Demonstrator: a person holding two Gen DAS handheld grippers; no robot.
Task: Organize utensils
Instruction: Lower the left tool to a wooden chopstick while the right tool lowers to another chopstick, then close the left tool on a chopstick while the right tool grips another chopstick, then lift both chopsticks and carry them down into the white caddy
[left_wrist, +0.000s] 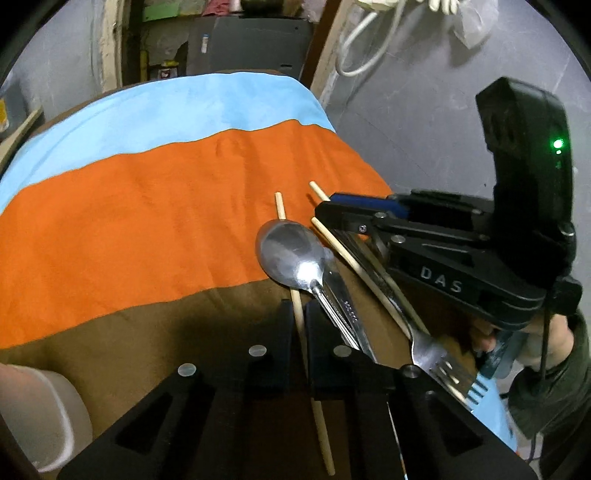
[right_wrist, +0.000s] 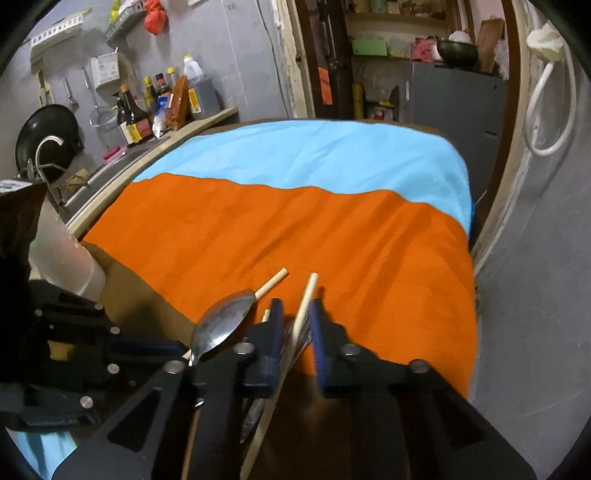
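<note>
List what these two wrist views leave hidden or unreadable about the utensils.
- Left wrist view: the spoon handle's end, hidden under the left hand-held gripper.
- Left wrist view: the fork handle's far end, covered by the right hand-held gripper.
- Right wrist view: which utensils lie beside the chopstick between the fingers; dark and blurred.
- Both views: the cup, cut off by the frame edge.
</note>
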